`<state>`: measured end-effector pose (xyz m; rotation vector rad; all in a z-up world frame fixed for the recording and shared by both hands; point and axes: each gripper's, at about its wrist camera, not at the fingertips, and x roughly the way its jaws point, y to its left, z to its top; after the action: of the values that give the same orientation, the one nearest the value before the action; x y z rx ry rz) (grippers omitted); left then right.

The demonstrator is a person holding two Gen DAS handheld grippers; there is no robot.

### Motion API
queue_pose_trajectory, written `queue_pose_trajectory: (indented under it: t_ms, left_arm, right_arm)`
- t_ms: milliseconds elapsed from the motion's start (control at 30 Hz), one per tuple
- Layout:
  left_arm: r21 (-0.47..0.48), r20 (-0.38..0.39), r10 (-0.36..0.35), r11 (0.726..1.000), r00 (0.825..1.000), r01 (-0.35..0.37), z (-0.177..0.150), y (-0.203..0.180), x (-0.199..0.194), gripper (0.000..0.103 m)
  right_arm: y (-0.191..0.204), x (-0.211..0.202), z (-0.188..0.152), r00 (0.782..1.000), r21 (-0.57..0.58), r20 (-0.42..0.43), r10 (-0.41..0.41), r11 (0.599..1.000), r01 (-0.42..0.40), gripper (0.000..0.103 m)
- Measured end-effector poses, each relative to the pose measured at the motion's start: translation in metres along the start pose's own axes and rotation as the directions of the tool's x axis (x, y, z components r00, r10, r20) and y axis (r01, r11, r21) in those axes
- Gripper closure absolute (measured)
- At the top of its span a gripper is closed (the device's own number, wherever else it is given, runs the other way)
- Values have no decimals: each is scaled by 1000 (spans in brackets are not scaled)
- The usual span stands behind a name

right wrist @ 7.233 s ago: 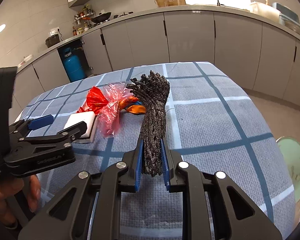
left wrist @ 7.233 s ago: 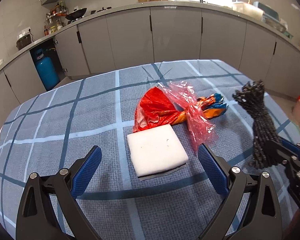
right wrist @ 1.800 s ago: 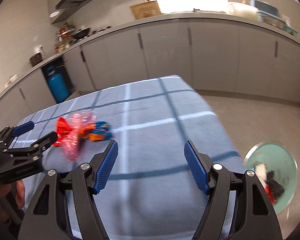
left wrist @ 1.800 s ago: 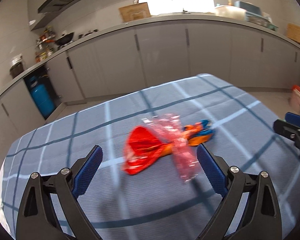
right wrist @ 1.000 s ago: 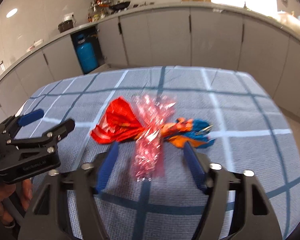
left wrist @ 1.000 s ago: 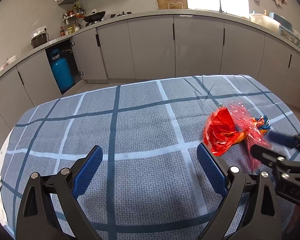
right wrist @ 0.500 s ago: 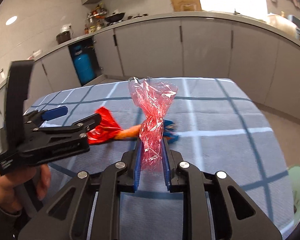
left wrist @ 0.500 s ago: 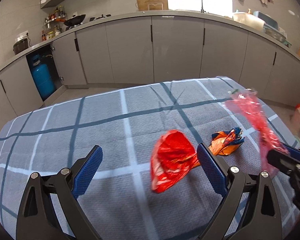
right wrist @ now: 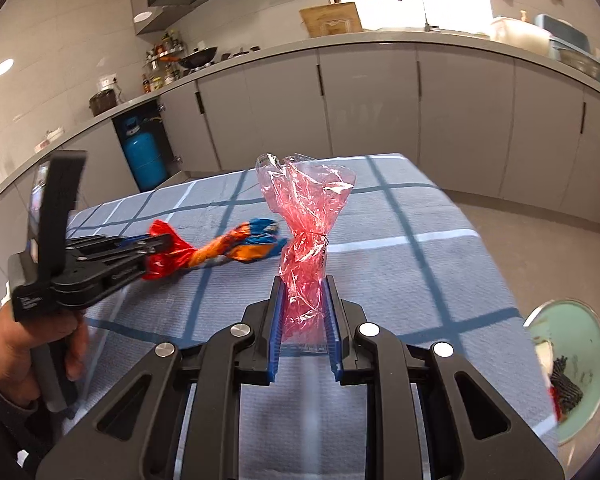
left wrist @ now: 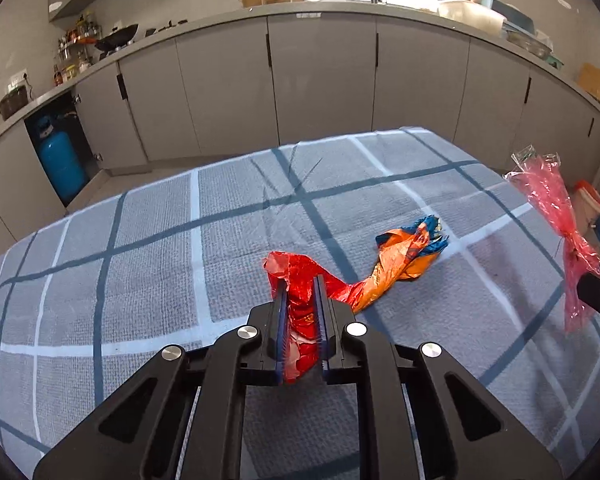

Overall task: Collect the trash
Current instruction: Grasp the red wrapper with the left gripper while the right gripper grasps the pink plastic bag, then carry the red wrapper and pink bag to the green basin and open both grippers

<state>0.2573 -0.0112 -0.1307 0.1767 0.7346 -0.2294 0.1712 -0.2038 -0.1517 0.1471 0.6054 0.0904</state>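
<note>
Wrapper (left wrist: 300, 312) mid-table (left wrist: 140, 240); cellophane (right wrist: 306, 240) near edge.

Left gripper (left wrist: 300, 312) closing, jaws pinched on red end of twisted red-orange-blue wrapper (left wrist: 396, 264), rest of it trailing ahead and right of fingers (left wrist: 281, 320) on blue plaid tablecloth (left wrist: 140, 264). Pink cellophane bag (left wrist: 556, 220) lifted off cloth far right of fingers, clamped low in right gripper (left wrist: 598, 294) at frame edge.
</note>
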Motion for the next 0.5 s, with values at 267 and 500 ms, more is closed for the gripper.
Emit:
queue_pose_trajectory:
  t_ms: [267, 500]
  left_arm:
    - [56, 106, -18, 998, 994, 12, 29, -45, -39, 91]
    - [125, 125, -98, 989, 987, 82, 44, -108, -45, 91]
  right_arm:
    - [-52, -31, -4, 996, 74, 38, -81, 994, 78, 83]
    - [-97, -56, -9, 987, 135, 52, -153, 980, 145, 83]
